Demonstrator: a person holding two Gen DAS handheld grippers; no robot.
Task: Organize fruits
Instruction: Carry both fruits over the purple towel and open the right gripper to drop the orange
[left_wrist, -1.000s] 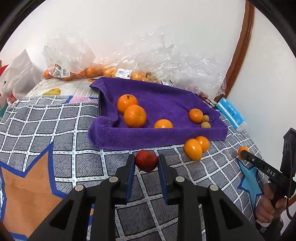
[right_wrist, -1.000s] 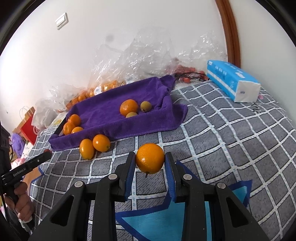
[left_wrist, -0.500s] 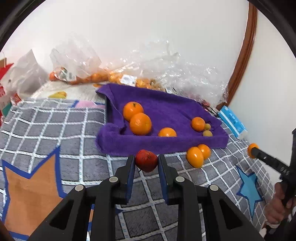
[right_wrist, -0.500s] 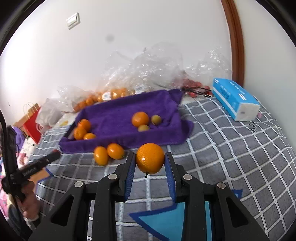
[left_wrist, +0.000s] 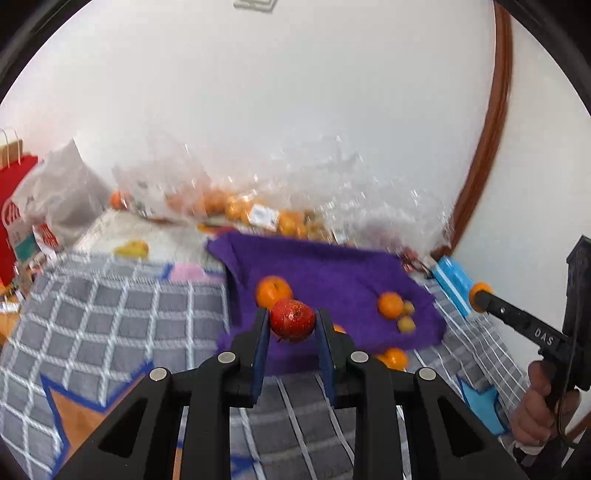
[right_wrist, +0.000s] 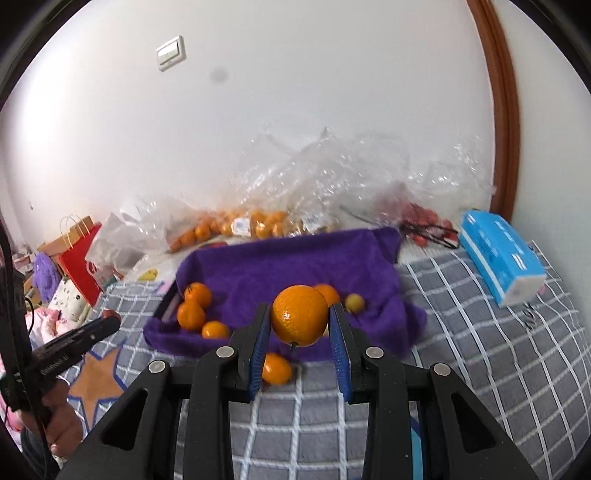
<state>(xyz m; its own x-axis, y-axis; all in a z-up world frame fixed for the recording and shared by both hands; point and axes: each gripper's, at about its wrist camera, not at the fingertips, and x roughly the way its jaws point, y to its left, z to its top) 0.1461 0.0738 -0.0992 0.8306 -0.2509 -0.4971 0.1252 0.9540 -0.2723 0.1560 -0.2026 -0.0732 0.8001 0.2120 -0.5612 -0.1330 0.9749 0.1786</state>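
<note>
White wall fills the upper half of both views, with crinkled clear plastic bags (right_wrist: 332, 177) of fruit heaped along its foot and a grey checked blanket (right_wrist: 480, 332) spread across the lower part of each frame. At centre sits a tray draped in a purple towel (left_wrist: 332, 269), already holding several oranges and a few small yellowish fruits; two loose oranges (left_wrist: 394, 357) lie on the blanket just beside its near edge. The left gripper (left_wrist: 291, 325) has its jaws closed on a small red fruit (left_wrist: 292, 319), held in the air in front of the towel at mid-frame. The right gripper (right_wrist: 299, 325) has its jaws clamped, a little wider, on a larger orange (right_wrist: 300, 319), likewise held before the tray. Both fruits are likely light; the orange looks firm with a slightly slick, dimpled peel, so a grip across its widest part, as here, should hold. The red fruit appears softer-skinned and probably bruises easily, so gentle pressure on its sides suits it better than a hard squeeze. Being round, either could roll once released, so the towel's soft hollow is the safer landing place. A blue tissue pack (right_wrist: 502, 254) lies at right.
</note>
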